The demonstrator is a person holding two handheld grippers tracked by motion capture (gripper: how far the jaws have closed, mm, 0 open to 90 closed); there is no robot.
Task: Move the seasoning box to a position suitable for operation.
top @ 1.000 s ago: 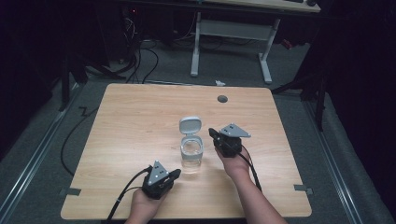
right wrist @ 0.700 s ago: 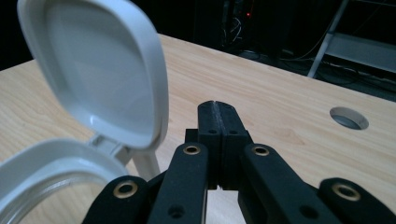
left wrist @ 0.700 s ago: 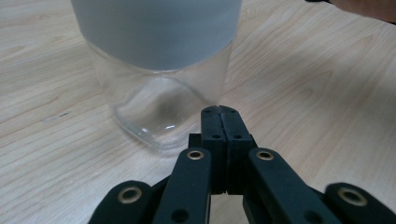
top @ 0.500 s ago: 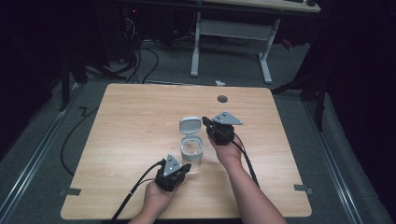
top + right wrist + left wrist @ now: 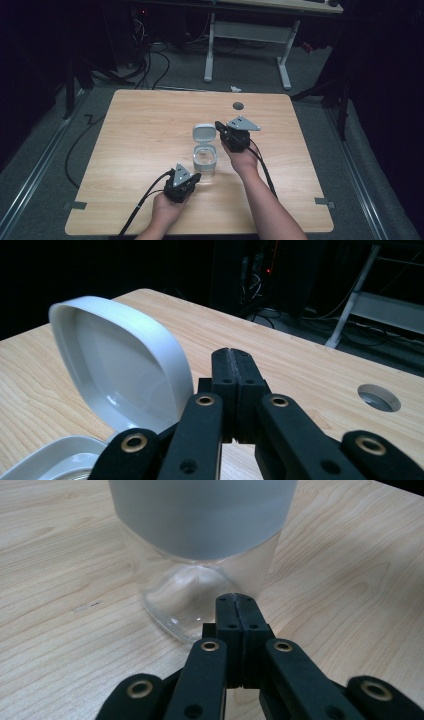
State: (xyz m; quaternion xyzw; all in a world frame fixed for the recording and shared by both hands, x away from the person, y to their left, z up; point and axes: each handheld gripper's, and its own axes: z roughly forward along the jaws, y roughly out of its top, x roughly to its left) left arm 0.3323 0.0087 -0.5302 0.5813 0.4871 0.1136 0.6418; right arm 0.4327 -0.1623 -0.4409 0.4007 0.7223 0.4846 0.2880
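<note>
Both grippers have their jaws pressed together on nothing: the left gripper [image 5: 183,183] points at the near side of one clear jar [image 5: 205,161] at the middle of the table [image 5: 140,130], and the right gripper [image 5: 235,134] sits just right of the jar's one grey flip lid [image 5: 204,133], which stands open. No writing can be read on the jar. The left gripper view shows its glass base [image 5: 192,597] and frosted grey band [image 5: 200,510], while the right gripper view shows the lid's hollow inside [image 5: 117,367] and one round hole [image 5: 379,397] in the table.

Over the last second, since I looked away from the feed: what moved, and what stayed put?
The left tongs moved right, up to the base of the clear jar. The right tongs swung left and forward, closing in beside the raised flip lid. Both tongs are shut with nothing between them. The jar, with its lid open, kept its place on the table.
</note>
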